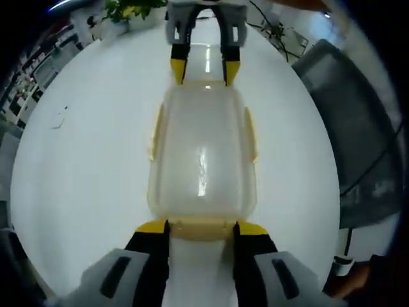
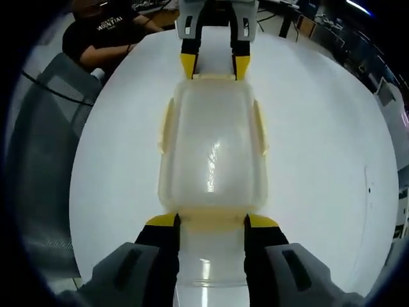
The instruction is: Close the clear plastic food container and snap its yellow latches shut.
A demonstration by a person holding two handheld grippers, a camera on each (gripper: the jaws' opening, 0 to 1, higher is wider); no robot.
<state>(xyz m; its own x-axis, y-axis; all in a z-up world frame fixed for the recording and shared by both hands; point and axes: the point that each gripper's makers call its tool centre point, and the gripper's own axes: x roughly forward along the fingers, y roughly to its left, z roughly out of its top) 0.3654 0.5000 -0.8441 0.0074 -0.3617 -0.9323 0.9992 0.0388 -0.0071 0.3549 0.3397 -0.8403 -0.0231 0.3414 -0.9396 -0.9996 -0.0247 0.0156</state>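
The white round desk (image 1: 77,166) takes up most of both views, and the clear plastic food container (image 1: 201,160) sits at its centre, lid already down on the base, lying lengthwise between your two tools. You have placed them at opposite short ends, presumably so each can work its own end latch while the other steadies the box against sliding. In the left gripper view your left tool (image 1: 201,229) rises from the bottom of the frame, jaws parted and straddling the near yellow end latch (image 1: 199,227), tips just beside the container's corners; it grips nothing that I can see. The right tool (image 1: 204,67) shows at top centre of that view, jaws likewise spread at the far end. In the right gripper view the layout mirrors: right tool (image 2: 211,222) at the bottom, spread around its near end latch (image 2: 211,220), left tool (image 2: 215,64) at top centre. The long-side latches (image 2: 167,125) stand slightly flared off the walls in both views, so they look not yet snapped; whether the end latches are seated cannot be told. Judgement: closing is done, latching remains. A dark office chair (image 1: 348,147) sits at right of the left gripper view, and a seated person (image 2: 102,32) at upper left of the right gripper view.
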